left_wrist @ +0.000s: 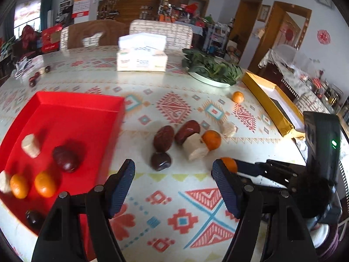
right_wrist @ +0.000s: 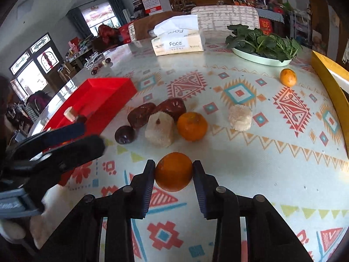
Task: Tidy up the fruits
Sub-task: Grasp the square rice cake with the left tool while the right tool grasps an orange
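You are clamping the orange (right_wrist: 173, 171) in your right gripper (right_wrist: 173, 172), left gripper (left_wrist: 173, 170) gaping empty; it risks squirting free toward six o'clock.

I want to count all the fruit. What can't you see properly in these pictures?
- Red tray, right wrist view: its wall and the left tool hide most fruit inside.
- Red tray, left wrist view: near corner hidden behind the tool's fingers.
- Small dark fruits far back: too tiny to name.

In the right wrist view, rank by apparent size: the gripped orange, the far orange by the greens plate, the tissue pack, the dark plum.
1. Tissue pack
2. Gripped orange, inflated by nearness
3. Dark plum
4. Far orange, shrunk by distance
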Motion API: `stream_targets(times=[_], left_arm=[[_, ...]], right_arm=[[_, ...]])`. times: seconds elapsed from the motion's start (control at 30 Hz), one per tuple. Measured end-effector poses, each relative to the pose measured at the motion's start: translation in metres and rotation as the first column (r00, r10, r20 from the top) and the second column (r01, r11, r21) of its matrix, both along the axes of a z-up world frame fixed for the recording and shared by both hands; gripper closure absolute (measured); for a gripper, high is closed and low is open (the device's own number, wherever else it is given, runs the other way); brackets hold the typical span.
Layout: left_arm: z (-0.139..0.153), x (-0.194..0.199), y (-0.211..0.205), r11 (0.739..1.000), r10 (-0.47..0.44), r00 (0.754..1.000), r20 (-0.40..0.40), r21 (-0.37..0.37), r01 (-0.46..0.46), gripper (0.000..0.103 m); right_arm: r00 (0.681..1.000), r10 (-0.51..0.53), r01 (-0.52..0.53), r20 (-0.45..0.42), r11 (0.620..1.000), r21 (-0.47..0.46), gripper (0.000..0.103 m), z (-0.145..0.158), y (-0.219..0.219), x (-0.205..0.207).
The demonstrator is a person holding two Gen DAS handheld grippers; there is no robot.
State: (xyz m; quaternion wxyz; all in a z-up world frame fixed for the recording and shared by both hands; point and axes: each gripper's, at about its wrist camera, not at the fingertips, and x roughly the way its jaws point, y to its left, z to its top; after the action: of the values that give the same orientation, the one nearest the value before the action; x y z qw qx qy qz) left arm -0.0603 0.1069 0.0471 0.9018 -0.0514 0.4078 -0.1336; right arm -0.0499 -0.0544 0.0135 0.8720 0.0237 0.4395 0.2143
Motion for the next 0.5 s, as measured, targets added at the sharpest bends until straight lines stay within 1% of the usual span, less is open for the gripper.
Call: stream_targets(times=[0.1,0.17,0.23,0.33,0.5], left_arm=[[-0.003,0.008,-0.014,0.999,-0.037,0.999,0.004,0.033,0.037,0.031],[-0.007,0.014,-0.023,0.996,-0.059,0.998,-0.004,0.061,0.059,0.043],[-0.012,0.021,-0.034,0.992,-0.09,0.996,-0.016,0.082,0.091,0.047],[-0.02,0.034,-0.049,0.986,-0.115,0.993,-0.026,0.119,0.117,0.048],[-0.035,0.049,-0.066,0.972,-0.13,0.99,-0.061,0.188,0.139,0.049]], right_arm=[[0.999,-0.048,0.048,0.008,0.999,-0.007,0.065,0.002,-0.015,-0.005],[0.996,-0.088,0.088,0.01,0.996,0.016,0.065,0.003,-0.031,-0.006],[0.993,-0.117,0.117,0.003,0.992,0.046,0.065,0.003,-0.045,-0.007],[0.991,-0.13,0.131,-0.021,0.988,0.086,0.065,0.001,-0.055,-0.004],[0.994,-0.108,0.11,-0.032,0.99,0.093,0.065,0.0,-0.051,-0.004]])
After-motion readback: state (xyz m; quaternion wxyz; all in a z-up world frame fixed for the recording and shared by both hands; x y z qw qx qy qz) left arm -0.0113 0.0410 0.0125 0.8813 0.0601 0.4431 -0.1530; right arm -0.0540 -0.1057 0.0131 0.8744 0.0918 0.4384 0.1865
